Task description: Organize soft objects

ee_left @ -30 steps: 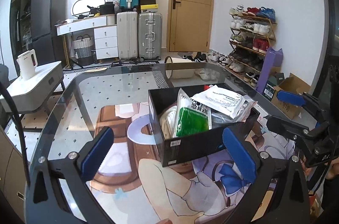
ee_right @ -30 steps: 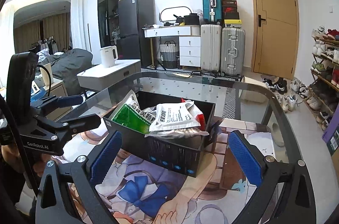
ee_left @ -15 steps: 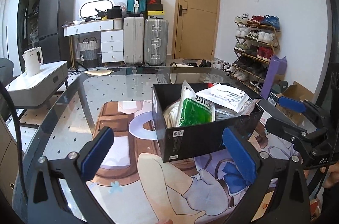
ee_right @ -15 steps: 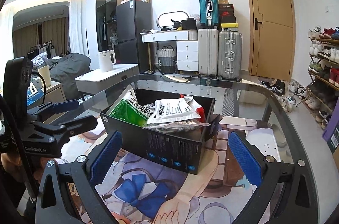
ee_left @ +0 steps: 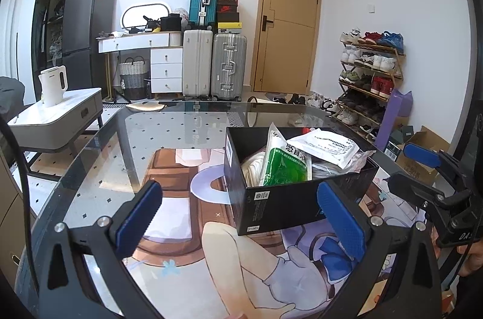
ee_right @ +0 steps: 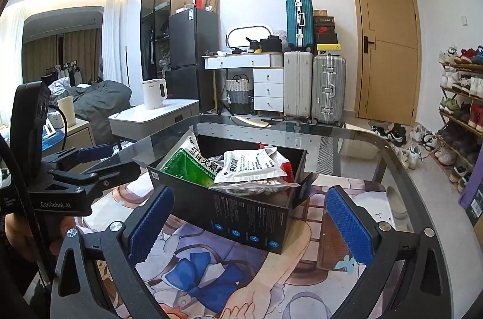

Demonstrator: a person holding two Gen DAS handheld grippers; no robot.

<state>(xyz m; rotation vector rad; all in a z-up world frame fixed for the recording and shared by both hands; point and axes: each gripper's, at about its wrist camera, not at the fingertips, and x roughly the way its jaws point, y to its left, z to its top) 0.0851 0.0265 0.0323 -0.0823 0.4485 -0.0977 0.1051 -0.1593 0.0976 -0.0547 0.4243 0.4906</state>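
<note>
The soft bags [ee_left: 305, 156] already sit in the black box [ee_left: 289, 198] on the tabletop [ee_left: 99, 168], so little seems left, and both the left hand-held gripper [ee_left: 238, 216] and right hand-held gripper [ee_right: 250, 225] hang wide apart, holding nothing.

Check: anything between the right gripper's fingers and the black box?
Nothing. In the right wrist view, only bare printed mat lies between the open right gripper and the black box of soft packets.
</note>
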